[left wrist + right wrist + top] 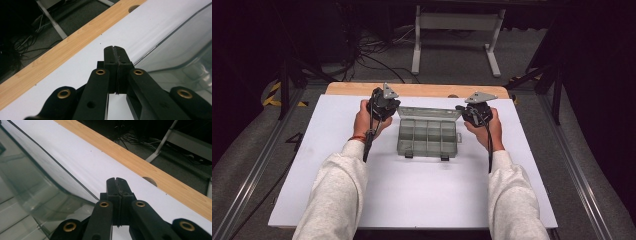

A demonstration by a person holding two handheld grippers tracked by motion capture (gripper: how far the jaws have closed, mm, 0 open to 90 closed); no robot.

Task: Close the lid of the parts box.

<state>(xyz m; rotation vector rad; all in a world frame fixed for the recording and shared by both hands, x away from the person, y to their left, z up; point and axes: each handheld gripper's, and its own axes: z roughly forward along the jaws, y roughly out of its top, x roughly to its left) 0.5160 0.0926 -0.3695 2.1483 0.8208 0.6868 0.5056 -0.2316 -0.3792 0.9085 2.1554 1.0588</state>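
A clear plastic compartment box (pixel 427 138) lies in the middle of the white board, its lid (pixel 430 113) swung open toward the far side. My left gripper (pixel 383 104) is held by a hand just left of the lid's corner. Its jaws are shut with nothing between them (pixel 115 50), and the clear lid (pixel 180 50) shows to their right. My right gripper (pixel 475 111) is held just right of the lid. It too is shut and empty (pixel 116 180), with the lid (pixel 30 177) to its left. Both tips sit beside the lid edge; contact cannot be told.
The white board (pixel 412 190) covers a wooden table whose far edge (pixel 422 90) has a round hole (pixel 150 180). Beyond it are a white frame leg (pixel 417 40), cables on the floor and dark stands at both sides.
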